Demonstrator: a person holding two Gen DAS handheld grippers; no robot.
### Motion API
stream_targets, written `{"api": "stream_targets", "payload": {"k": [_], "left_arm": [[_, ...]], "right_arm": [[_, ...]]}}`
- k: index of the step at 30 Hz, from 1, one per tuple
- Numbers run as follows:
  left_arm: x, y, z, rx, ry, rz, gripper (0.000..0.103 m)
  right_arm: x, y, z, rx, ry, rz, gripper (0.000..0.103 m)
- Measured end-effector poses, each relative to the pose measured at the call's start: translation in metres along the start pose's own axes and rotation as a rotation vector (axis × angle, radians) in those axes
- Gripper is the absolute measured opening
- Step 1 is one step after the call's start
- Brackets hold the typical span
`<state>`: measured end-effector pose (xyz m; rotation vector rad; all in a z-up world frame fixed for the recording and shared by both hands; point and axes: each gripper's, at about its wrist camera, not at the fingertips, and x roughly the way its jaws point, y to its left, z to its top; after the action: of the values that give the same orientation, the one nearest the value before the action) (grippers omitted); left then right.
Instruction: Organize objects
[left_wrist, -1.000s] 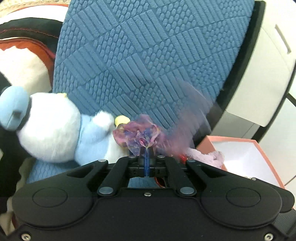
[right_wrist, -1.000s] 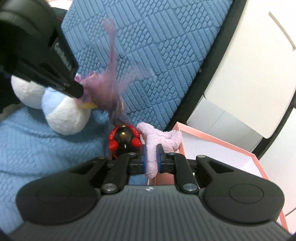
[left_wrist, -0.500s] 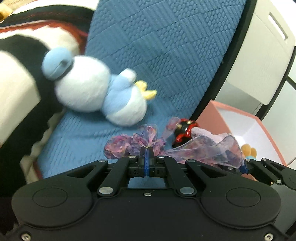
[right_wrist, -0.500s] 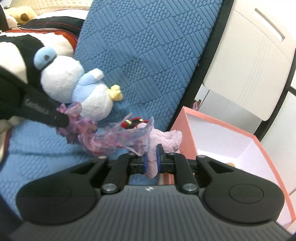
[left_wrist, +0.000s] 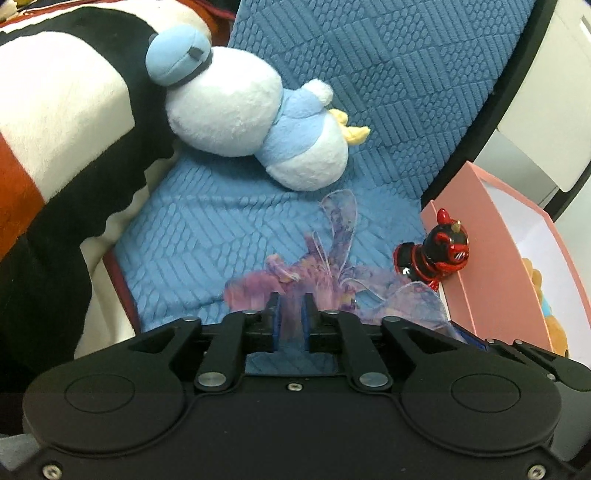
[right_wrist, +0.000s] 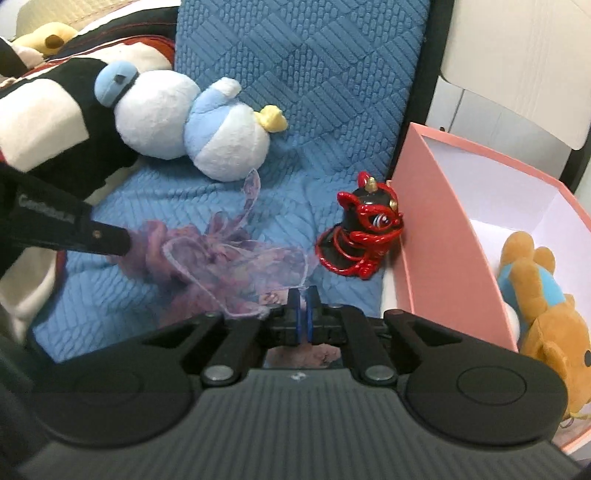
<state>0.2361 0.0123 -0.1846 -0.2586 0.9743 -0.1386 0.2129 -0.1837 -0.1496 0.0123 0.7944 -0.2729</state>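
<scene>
Ribbon (left_wrist: 332, 280) between left gripper (left_wrist: 291, 314) pads.

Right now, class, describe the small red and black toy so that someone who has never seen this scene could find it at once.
Start at the pink box standing beside the blue quilted cushion. Right against the box's outer wall, on the cushion, sits the red and black figurine. Unlike the soft blue and white plush duck and the sheer purple ribbon nearby, it is hard, glossy and has a small gold horn.

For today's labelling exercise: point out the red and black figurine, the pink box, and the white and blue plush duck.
red and black figurine (right_wrist: 364, 229), right wrist view, on its red face.
pink box (right_wrist: 439, 236), right wrist view, on its outer side wall.
white and blue plush duck (left_wrist: 225, 110), left wrist view, on its white head.
</scene>
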Motion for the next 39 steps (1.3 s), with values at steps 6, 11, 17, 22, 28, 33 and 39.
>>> {"api": "stream_targets", "payload": {"k": [6,11,17,22,28,33,39], "left_arm": [[0.005,-0.003,0.001,0.017,0.023,0.003,0.039],[0.012,-0.003,0.006,0.017,0.044,-0.013,0.053],[0.023,0.003,0.011,-0.002,0.080,-0.024,0.065],[0.034,0.004,0.012,-0.006,0.124,-0.030,0.070],[0.044,-0.002,0.015,0.013,0.136,-0.030,0.073],[0.055,-0.003,0.015,0.009,0.164,-0.029,0.073],[0.066,-0.004,0.013,-0.001,0.191,-0.026,0.072]], "right_arm": [[-0.006,0.001,-0.004,0.024,0.029,0.086,0.008],[-0.007,0.001,-0.004,0.038,0.071,0.152,0.034],[-0.020,-0.003,-0.003,0.044,0.018,0.160,0.067],[-0.020,-0.004,0.001,0.017,0.006,0.134,0.067],[-0.014,-0.001,0.002,-0.028,0.002,0.097,0.067],[-0.010,-0.003,0.005,-0.021,0.018,0.092,0.067],[-0.008,-0.006,0.007,-0.009,0.032,0.095,0.067]]}}
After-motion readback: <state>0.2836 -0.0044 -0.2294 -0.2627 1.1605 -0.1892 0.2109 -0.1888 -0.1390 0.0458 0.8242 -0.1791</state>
